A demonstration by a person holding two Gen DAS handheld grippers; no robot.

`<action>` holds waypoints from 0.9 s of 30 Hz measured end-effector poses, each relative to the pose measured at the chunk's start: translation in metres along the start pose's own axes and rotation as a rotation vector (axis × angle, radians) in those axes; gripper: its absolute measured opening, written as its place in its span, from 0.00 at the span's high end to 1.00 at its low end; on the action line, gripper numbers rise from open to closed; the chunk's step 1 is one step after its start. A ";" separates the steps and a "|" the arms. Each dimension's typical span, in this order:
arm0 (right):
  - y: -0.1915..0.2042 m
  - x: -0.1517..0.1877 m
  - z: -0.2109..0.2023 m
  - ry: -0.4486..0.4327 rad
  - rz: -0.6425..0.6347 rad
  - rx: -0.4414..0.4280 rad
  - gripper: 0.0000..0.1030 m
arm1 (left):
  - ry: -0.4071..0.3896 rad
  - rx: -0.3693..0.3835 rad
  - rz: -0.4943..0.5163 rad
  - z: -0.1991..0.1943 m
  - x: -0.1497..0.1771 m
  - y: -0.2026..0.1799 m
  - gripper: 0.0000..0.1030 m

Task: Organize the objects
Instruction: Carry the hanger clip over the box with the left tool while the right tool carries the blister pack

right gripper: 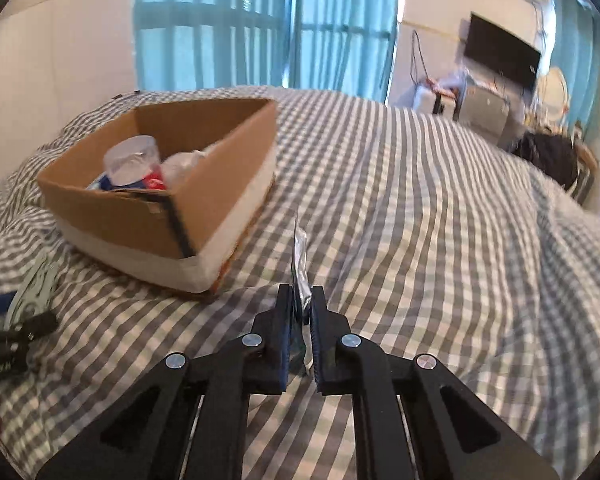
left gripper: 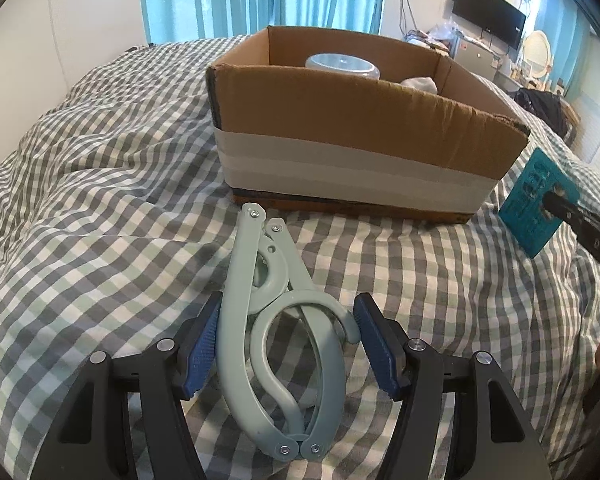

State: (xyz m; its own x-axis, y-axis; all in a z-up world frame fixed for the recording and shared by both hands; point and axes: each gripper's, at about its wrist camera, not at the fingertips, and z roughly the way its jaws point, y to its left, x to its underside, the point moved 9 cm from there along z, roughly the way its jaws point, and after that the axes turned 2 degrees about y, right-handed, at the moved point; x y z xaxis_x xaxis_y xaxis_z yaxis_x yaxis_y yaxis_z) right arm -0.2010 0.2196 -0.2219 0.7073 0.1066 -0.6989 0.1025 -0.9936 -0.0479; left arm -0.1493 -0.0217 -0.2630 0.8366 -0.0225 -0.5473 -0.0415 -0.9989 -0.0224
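A pale green folding hanger (left gripper: pixel 276 332) lies on the checked bed cover between the fingers of my left gripper (left gripper: pixel 286 320), which is open around it with gaps on both sides. A cardboard box (left gripper: pixel 364 120) with white tape stands just beyond. My right gripper (right gripper: pixel 300 300) is shut on a thin teal blister pack (right gripper: pixel 299 256), seen edge-on in the right wrist view. In the left wrist view the same pack (left gripper: pixel 536 204) shows flat-on, held above the bed to the right of the box. The box (right gripper: pixel 148 208) also shows at the left of the right wrist view.
The box holds a clear lidded tub (left gripper: pixel 342 65), a clear plastic cup (right gripper: pixel 134 160) and other packets. The checked bed cover (left gripper: pixel 100 208) is rumpled at the left. A TV (left gripper: pixel 488 12), a dresser and dark clothes lie beyond the bed's far right.
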 end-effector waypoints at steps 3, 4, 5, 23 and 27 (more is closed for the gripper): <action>-0.004 -0.003 0.006 -0.002 0.024 -0.014 0.92 | 0.005 -0.008 0.005 0.003 0.000 -0.002 0.36; -0.005 -0.004 0.006 -0.008 0.030 -0.017 0.92 | 0.005 -0.009 0.006 0.003 0.000 -0.002 0.36; -0.005 -0.004 0.005 -0.012 0.033 -0.020 0.92 | 0.003 -0.011 0.008 0.002 -0.001 -0.004 0.36; 0.012 -0.063 -0.129 -0.207 0.016 -0.110 0.92 | -0.246 0.033 0.016 -0.110 -0.086 -0.017 0.36; 0.027 -0.093 -0.153 -0.258 -0.023 -0.138 0.92 | -0.314 0.029 0.036 -0.134 -0.125 -0.021 0.36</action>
State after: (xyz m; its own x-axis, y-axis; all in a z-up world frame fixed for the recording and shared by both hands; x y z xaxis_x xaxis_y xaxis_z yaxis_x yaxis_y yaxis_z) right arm -0.1566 0.1889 -0.0488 0.5038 0.0984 -0.8582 0.2234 -0.9745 0.0194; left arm -0.1794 -0.0036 -0.0819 0.6252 -0.0396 -0.7795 -0.0878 -0.9959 -0.0198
